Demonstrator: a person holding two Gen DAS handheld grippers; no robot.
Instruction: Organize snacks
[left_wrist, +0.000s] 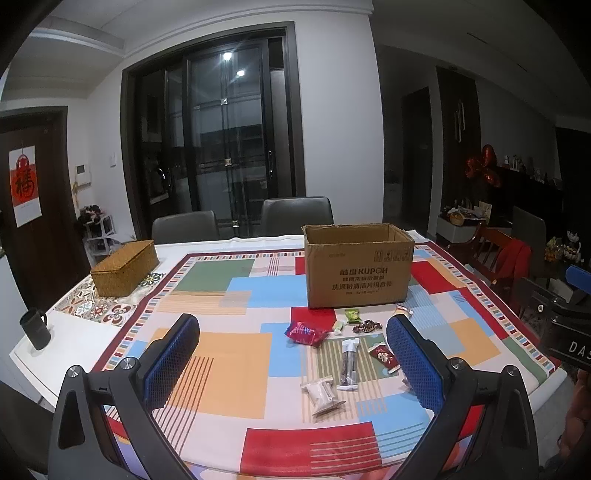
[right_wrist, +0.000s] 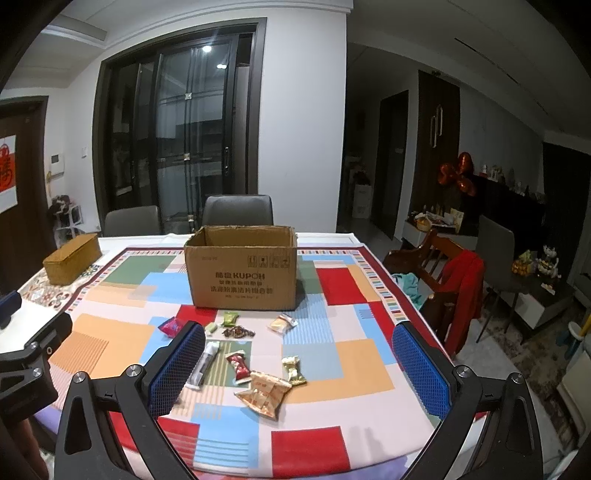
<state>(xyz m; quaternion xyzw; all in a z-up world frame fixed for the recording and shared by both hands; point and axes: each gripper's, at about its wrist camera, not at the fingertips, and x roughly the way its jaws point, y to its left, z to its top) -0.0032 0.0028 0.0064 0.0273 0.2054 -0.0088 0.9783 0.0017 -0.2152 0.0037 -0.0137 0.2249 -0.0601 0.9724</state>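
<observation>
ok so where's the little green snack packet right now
The green packet lies on the tablecloth just in front of the cardboard box, toward its left half in the right wrist view, with a brown wrapped candy just nearer the camera.

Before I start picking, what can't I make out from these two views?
- Cardboard box interior: hidden by its front wall, both views.
- Red snack: right end behind the left hand-held gripper finger, left view.
- White stick pack: edge behind the right hand-held gripper finger.
- Wrapper print: too small.
</observation>
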